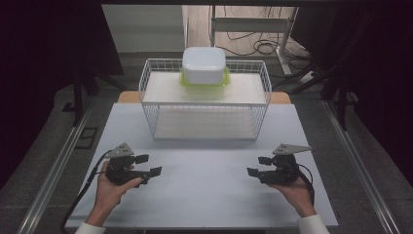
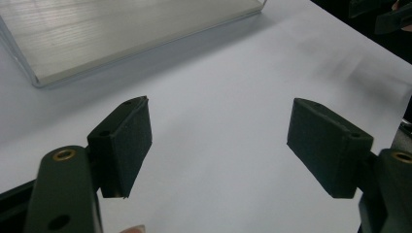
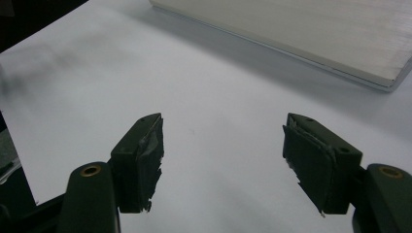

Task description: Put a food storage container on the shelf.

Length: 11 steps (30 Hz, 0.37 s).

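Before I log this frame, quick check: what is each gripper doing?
Left gripper: open, holding nothing, over the white table.
Right gripper: open, holding nothing, over the same table.

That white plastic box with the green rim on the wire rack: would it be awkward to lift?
The white plastic box with the green rim looks rigid, probably light unless full. Smooth rounded walls may slip between pads. Sitting flat on the white wire rack, it seems unlikely to tip.
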{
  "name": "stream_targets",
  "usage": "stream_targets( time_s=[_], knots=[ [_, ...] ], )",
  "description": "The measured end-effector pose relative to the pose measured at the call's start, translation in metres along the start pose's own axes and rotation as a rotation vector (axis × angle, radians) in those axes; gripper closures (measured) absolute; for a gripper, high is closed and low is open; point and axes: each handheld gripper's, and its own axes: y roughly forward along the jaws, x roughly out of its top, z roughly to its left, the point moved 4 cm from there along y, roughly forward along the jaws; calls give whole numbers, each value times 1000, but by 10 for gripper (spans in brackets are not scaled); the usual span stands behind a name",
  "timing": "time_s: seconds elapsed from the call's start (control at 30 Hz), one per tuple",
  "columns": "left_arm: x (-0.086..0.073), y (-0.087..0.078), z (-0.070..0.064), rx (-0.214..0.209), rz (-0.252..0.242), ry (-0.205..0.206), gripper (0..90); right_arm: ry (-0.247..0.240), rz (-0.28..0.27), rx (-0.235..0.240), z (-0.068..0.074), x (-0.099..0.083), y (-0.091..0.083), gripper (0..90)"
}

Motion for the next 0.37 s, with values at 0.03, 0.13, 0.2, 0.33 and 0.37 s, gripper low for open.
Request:
stream_targets(
  time_s=[0.03,0.13,0.2,0.33,0.37],
  knots=[
    [0,0,0,1,1,1,238,-2,0,0,0,0,0,307],
    [0,1,0,2,2,2,237,-3,-6,-5,-1,0,-1,307],
    [0,1,1,2,-1,1,238,0,-10,-10,-2,0,-2,307],
    [1,1,3,7,-4,-3,235,-3,-21,-12,-2,0,-6,307],
    [1,2,3,10,-3,-3,233,-5,-25,-11,-2,0,-7,307]
  ],
)
